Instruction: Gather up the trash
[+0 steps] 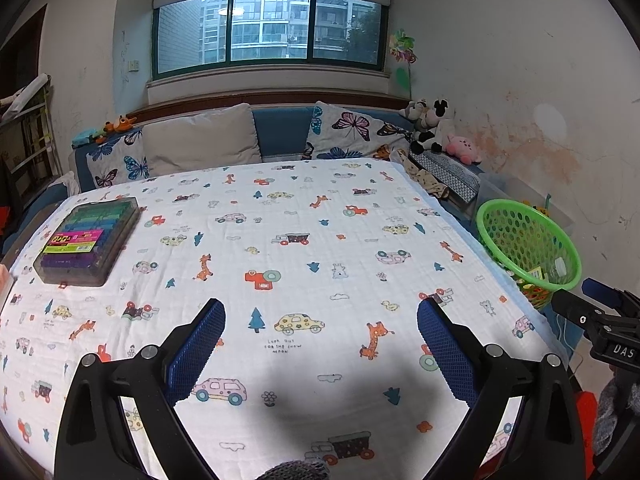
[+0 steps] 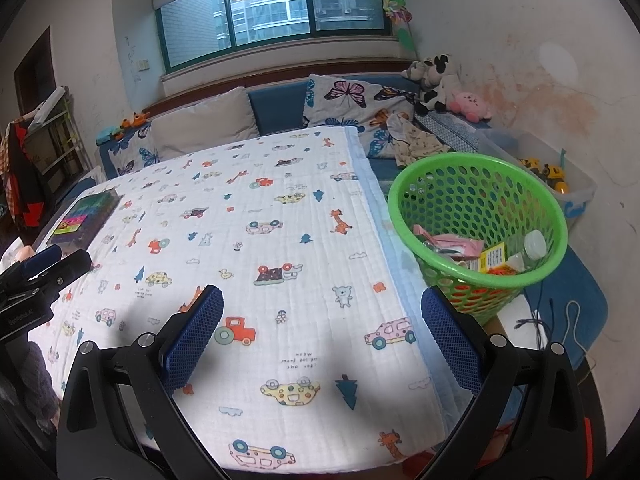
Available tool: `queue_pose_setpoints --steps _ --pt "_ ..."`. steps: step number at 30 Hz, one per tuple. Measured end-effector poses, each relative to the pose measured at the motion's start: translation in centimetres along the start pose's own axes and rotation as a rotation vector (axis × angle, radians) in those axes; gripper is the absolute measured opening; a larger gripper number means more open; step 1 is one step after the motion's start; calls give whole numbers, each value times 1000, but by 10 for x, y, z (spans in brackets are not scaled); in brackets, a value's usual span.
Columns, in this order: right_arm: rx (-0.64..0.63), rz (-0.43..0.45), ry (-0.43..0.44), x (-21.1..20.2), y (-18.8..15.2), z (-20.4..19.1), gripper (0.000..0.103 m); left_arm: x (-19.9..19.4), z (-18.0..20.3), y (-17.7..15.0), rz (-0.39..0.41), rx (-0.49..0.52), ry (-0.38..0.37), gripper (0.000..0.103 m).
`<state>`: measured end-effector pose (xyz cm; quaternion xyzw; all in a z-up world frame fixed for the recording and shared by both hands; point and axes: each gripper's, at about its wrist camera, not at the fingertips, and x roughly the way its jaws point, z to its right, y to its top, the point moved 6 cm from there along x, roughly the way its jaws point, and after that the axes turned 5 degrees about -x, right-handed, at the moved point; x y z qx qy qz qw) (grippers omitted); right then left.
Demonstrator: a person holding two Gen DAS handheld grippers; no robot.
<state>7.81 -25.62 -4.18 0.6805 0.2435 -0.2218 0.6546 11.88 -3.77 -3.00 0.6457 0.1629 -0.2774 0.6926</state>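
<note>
- Left gripper (image 1: 321, 308) in its own wrist view: two blue-padded fingers spread wide apart, nothing between them, hovering over the patterned cloth (image 1: 280, 264) that covers the table.
- One clear case of coloured markers (image 1: 89, 240) lies on the cloth at the far left.
- One green perforated basket (image 1: 528, 240) stands off the table's right edge, tilted toward the camera; a bottle cap and a yellow scrap show inside it.
- The right gripper (image 1: 600, 316) enters at the right edge, near the basket; from here I cannot tell how its fingers stand.
- Three cushions (image 1: 200, 140) lean against the blue sofa back, two with butterflies and one plain.
- Right wrist view: the right gripper (image 2: 322, 304) has both blue fingers wide apart and empty, over the cloth (image 2: 280, 240) near its right edge.
- The basket (image 2: 476, 220) sits just beside the table, holding the trash: one pink wrapper (image 2: 460, 245), one yellow packet (image 2: 493, 258) and one clear bottle with a white cap (image 2: 532, 246).
- The marker case (image 2: 86, 214) lies far left.
- The left gripper (image 2: 48, 268) shows at the left edge.
</note>
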Motion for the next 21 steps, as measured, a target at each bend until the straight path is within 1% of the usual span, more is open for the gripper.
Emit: queue_pose_setpoints --steps 7,12,21 --pt "1 3 1 -1 1 1 99 0 1 -1 0 -5 -9 94" --pt "2 4 5 -2 1 0 98 -3 -1 -1 19 -4 9 94" --pt "2 8 9 -4 3 -2 98 -3 -8 1 25 -29 30 94"
